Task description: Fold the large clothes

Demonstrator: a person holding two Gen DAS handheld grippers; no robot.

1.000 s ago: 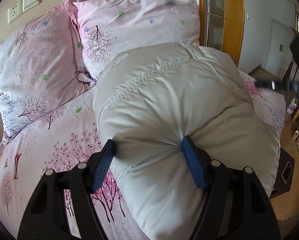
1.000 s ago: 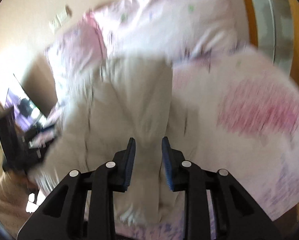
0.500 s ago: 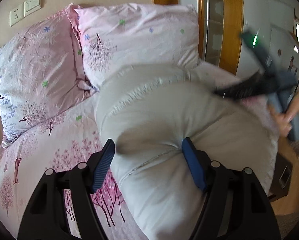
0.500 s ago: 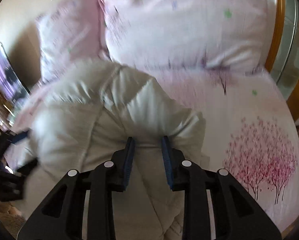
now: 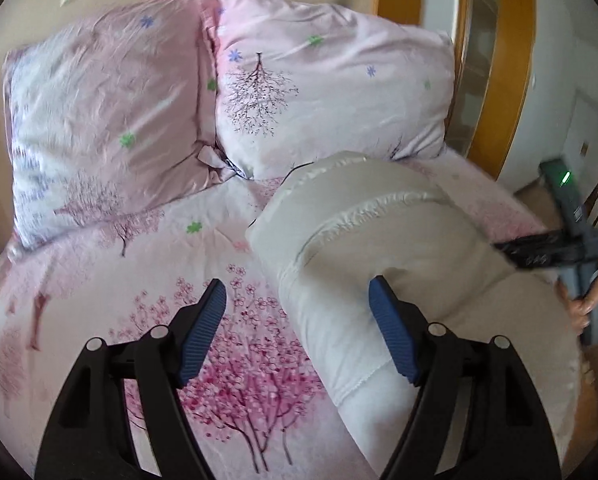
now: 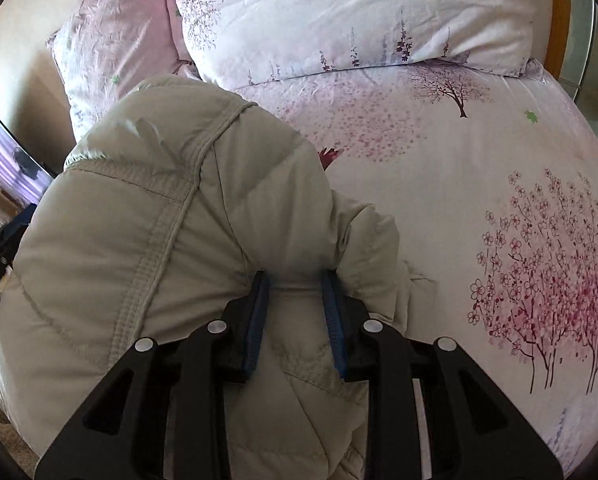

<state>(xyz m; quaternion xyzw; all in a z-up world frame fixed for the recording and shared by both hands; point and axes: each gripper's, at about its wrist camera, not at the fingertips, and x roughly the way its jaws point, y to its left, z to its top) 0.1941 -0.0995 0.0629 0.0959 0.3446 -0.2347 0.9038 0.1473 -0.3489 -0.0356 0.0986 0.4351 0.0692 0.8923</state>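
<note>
A puffy cream down jacket (image 5: 383,240) lies bunched on the pink blossom-print bed sheet (image 5: 139,264). My left gripper (image 5: 297,312) is open; its right blue pad (image 5: 391,332) touches the jacket's fold and its left pad stands over the bare sheet. In the right wrist view the jacket (image 6: 147,232) fills the left half. My right gripper (image 6: 295,304) is shut on a pinch of the jacket's padded fabric. The right gripper also shows at the right edge of the left wrist view (image 5: 571,248), held by a hand.
Two pink patterned pillows (image 5: 111,104) (image 5: 327,92) lean on the wall at the head of the bed. A wooden door frame (image 5: 515,64) stands at the right. The bed's right half (image 6: 499,184) is bare sheet. A screen (image 6: 15,160) stands at the left.
My left gripper let go of the jacket: its jaws opened wide and it shifted left. My right gripper moved toward the pillows with the pinched fabric, carrying the jacket's fold over.
</note>
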